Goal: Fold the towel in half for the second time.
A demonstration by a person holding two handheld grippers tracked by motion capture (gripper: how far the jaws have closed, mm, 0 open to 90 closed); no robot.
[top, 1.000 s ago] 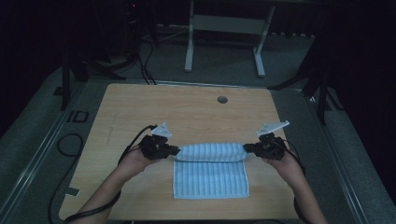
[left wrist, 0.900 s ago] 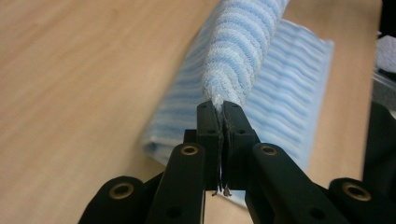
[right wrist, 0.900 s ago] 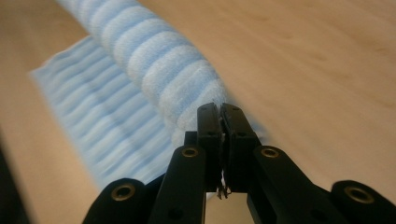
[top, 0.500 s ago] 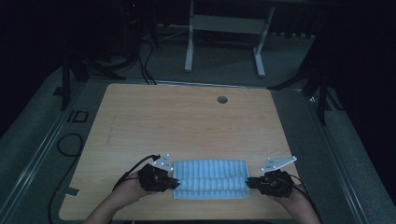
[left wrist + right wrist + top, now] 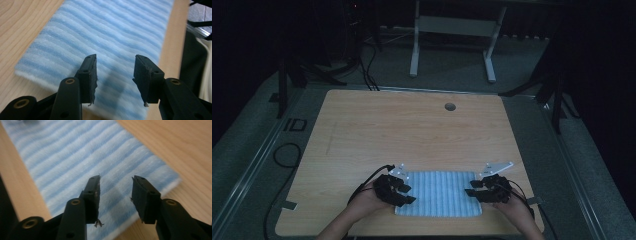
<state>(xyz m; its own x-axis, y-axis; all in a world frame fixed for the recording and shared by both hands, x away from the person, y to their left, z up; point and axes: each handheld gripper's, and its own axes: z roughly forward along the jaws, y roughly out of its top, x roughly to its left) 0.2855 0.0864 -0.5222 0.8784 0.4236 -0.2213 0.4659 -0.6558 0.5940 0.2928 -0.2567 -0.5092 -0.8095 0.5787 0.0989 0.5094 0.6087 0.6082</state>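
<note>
Blue-striped towel (image 5: 439, 194) lies folded flat near the front edge of the wooden surface (image 5: 412, 130). Left tool (image 5: 399, 191) sits at the towel's left end, right tool (image 5: 477, 191) at its right end, a hand behind each. In the left gripper view the jaws stand apart above the cloth, gripping nothing; the right gripper view shows the same, jaws spread over the stripes.
</note>
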